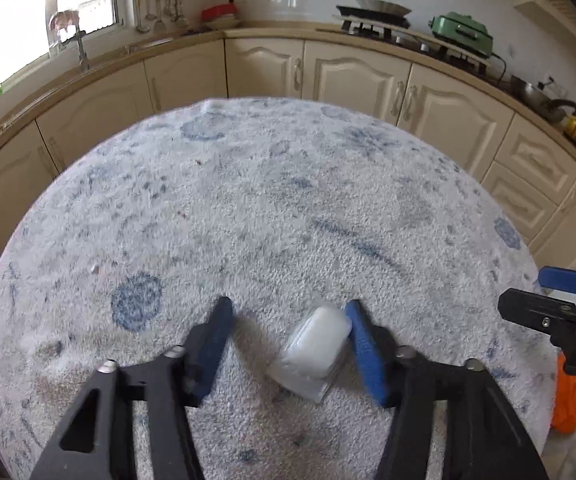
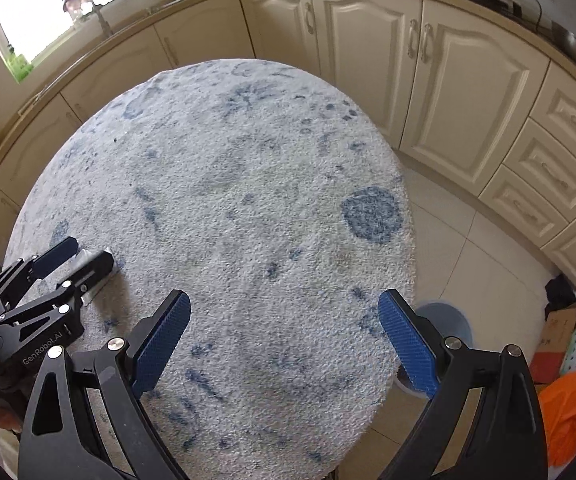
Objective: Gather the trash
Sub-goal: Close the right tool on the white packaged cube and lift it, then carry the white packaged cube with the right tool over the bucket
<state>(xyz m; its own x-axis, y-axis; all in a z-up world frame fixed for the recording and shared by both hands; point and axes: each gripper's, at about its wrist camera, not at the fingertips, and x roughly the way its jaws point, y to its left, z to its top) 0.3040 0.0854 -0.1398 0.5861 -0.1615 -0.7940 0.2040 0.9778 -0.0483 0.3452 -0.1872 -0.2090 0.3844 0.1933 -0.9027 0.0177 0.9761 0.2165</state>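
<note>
A white and clear plastic wrapper [image 1: 315, 352] lies on the round table covered in a white and blue fuzzy cloth [image 1: 247, 200]. My left gripper [image 1: 290, 316] is open around it, the wrapper resting against the right blue finger [image 1: 362, 340]. In the right wrist view the left gripper [image 2: 83, 254] shows at the left edge with the silvery wrapper [image 2: 87, 258] between its fingers. My right gripper [image 2: 283, 304] is open and empty above the table's near right side. It also shows at the right edge of the left wrist view [image 1: 528, 292].
A blue-grey bin [image 2: 448, 316] stands on the tiled floor below the table's right edge. An orange bag [image 2: 568, 412] and cardboard boxes [image 2: 560, 340] lie at the lower right. Cream kitchen cabinets [image 2: 368, 40] curve behind the table.
</note>
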